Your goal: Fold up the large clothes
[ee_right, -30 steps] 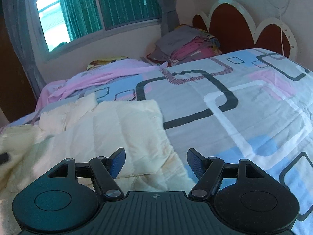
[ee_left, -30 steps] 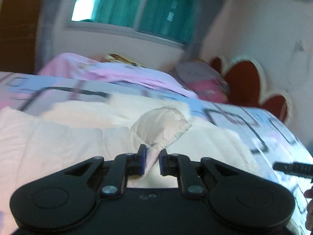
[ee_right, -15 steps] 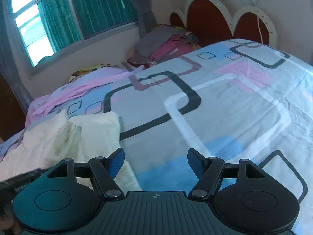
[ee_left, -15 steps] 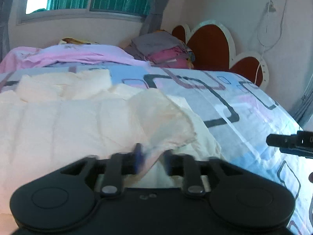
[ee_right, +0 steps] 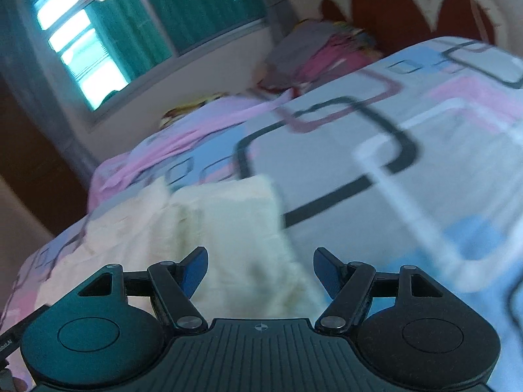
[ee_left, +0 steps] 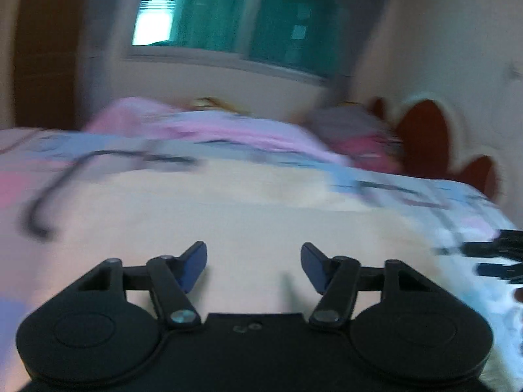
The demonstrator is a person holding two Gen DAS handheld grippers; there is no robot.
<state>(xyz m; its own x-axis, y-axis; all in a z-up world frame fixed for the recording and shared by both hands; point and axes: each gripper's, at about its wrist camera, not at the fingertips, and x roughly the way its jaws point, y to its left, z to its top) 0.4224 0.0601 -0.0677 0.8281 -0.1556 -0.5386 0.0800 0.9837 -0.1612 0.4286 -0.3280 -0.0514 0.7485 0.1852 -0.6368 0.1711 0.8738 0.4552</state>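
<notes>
A large cream quilted garment (ee_left: 248, 215) lies spread on the bed; the left wrist view is blurred by motion. It also shows in the right wrist view (ee_right: 228, 225), with a folded edge toward the patterned sheet. My left gripper (ee_left: 254, 263) is open and empty just above the cream fabric. My right gripper (ee_right: 260, 269) is open and empty above the garment's right edge. Part of the right gripper (ee_left: 497, 254) shows at the right edge of the left wrist view.
The bed sheet (ee_right: 408, 150) has grey, pink and blue squares. A pink blanket (ee_right: 202, 130) lies along the far side. A stack of folded clothes (ee_right: 323, 52) sits by the red scalloped headboard (ee_right: 392, 16). A window (ee_right: 147, 29) is behind the bed.
My left gripper has opened and let go of the cream fabric corner it pinched, and the fabric now lies flat. Both cameras swung; the right gripper stays open.
</notes>
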